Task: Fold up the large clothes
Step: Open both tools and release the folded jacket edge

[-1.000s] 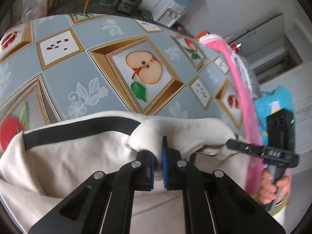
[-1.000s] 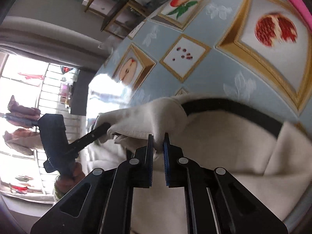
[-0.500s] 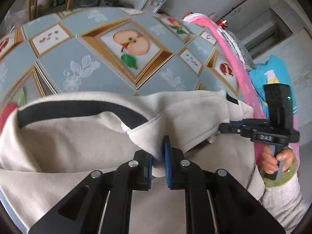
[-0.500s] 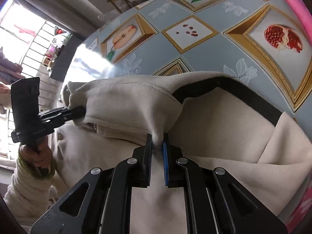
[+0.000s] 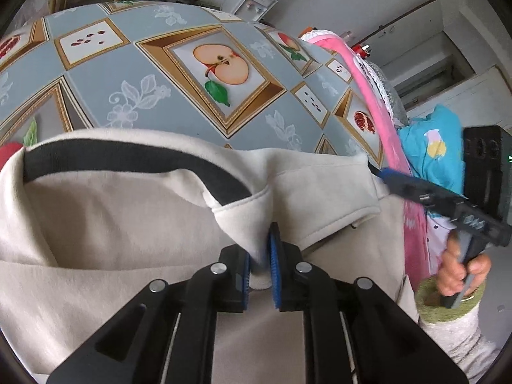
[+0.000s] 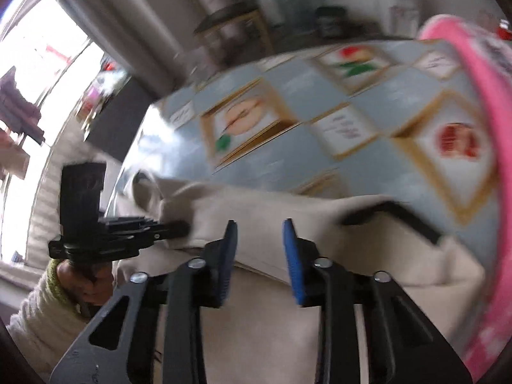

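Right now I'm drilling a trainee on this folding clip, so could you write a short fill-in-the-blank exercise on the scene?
1. The cream garment has a neckband coloured ____.
2. The left tool has a fold of ____ between its pads.
3. The right tool has just been opening, and its pads now hold ____.
4. The tablecloth frame just beyond the garment shows a halved ____.

Missing words: black; cream fabric; nothing; apple

The soft cream fabric garment (image 5: 105, 224) carries a black band (image 5: 128, 163) along its edge. It lies on a counter with a grey-blue cloth (image 5: 105, 73) patterned with pale flowers and gold-framed fruit pictures. Both black claws bear blue pads (image 6: 291, 256), and a pink fabric strip (image 5: 368, 86) edges the counter.
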`<action>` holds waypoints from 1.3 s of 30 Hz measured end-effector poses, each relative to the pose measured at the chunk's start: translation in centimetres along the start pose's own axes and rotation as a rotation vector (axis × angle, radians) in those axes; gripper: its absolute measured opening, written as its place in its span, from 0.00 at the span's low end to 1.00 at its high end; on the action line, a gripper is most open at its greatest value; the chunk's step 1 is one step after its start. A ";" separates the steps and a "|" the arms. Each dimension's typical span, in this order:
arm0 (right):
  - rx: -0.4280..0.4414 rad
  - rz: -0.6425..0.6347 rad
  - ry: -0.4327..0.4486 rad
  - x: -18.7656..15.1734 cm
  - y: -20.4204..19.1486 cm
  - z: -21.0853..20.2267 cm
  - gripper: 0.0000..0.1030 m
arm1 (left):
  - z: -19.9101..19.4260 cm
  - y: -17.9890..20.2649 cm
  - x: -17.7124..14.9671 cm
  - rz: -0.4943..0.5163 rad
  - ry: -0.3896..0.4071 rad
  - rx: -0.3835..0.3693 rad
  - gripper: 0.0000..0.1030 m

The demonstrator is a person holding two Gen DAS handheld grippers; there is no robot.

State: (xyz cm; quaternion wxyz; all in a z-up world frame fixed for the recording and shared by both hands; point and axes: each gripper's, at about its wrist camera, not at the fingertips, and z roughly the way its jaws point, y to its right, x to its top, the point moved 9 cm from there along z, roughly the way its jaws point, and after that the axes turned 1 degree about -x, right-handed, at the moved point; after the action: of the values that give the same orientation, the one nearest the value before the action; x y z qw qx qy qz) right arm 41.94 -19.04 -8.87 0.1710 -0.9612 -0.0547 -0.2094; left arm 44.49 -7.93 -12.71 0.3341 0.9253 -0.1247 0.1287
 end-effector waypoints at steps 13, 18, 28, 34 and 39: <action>-0.040 -0.139 -0.095 -3.3 -0.6 4.1 0.15 | -6.3 2.2 1.5 0.085 0.230 0.046 0.17; -0.113 -0.243 -0.078 -3.1 -1.5 4.9 0.15 | -2.2 5.3 1.2 0.182 0.115 0.045 0.17; -0.048 -0.090 -0.062 -2.3 0.7 2.7 0.28 | 2.3 4.3 0.6 0.259 0.041 0.119 0.17; 0.012 0.200 -0.020 -1.7 6.4 -0.6 0.46 | 2.4 4.4 0.6 0.309 0.054 0.127 0.18; 0.051 0.203 -0.141 -3.5 6.2 2.7 0.16 | 2.4 4.4 0.5 0.331 0.064 0.131 0.18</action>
State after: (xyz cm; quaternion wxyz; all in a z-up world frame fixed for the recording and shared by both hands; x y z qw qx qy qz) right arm 40.85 -24.01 -14.55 0.2116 -0.9694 0.0256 -0.1217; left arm 43.96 -12.85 -11.76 0.2511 0.9074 -0.2559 0.2193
